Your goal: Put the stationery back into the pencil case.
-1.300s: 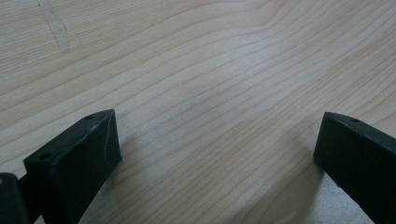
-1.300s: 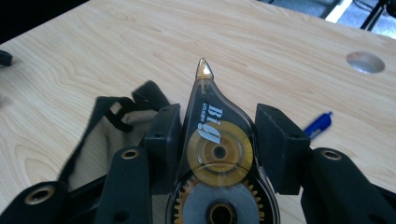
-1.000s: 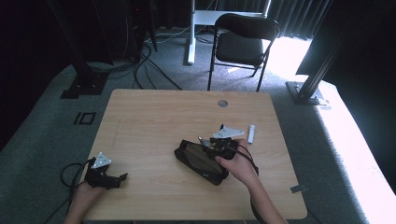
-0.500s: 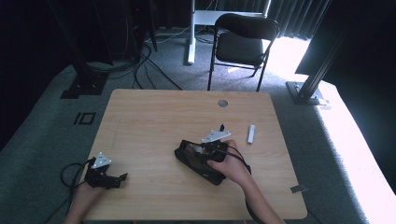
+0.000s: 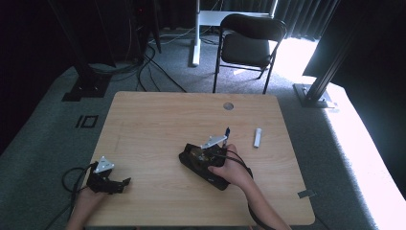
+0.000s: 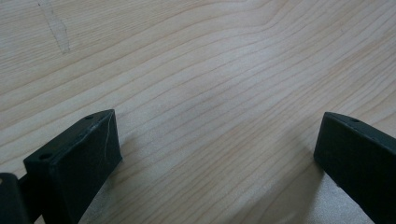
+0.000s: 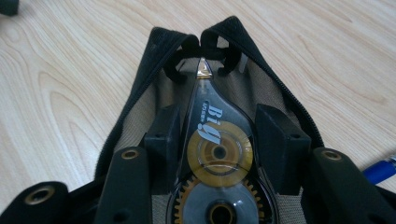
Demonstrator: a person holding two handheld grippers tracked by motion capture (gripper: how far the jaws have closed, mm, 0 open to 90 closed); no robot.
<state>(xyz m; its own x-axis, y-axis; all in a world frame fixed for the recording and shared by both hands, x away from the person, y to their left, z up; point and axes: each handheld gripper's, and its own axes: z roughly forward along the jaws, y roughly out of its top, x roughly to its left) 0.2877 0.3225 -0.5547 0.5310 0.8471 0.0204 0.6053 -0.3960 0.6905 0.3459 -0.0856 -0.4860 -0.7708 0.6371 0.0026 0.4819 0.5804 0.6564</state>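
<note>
Right hand-held gripper [image 7: 217, 140]: its two black jaws stand part-way apart and pinch a clear correction tape dispenser [image 7: 217, 154] between the pads, one pad against each flank of the body. The dispenser shows a yellow wheel, a toothed wheel below it and white lettering, and its nozzle points toward 12 o'clock in the right gripper view. It sits inside the mouth of an unzipped black pencil case [image 7: 154, 51], over the grey lining, with the zip edges running past both jaws and meeting at 12 o'clock. Whether the dispenser rests on the lining or hangs just above it cannot be told. A blue pen tip [image 7: 380, 170] shows at 3 o'clock, just outside the case.

In the high view the right hand-held gripper [image 5: 210, 152] is over the pencil case [image 5: 189, 158], which lies on the counter [image 5: 158, 120] slightly toward 5 o'clock of its centre. A small white stick-shaped item [image 5: 257, 137] lies on the wood at 2 o'clock from the case, apart from it.

Left hand-held gripper [image 5: 107, 179]: it rests at the 7 o'clock corner of the counter, well apart from the case. In the left gripper view its jaws are spread wide [image 6: 217, 154], with bare wood between them.
</note>
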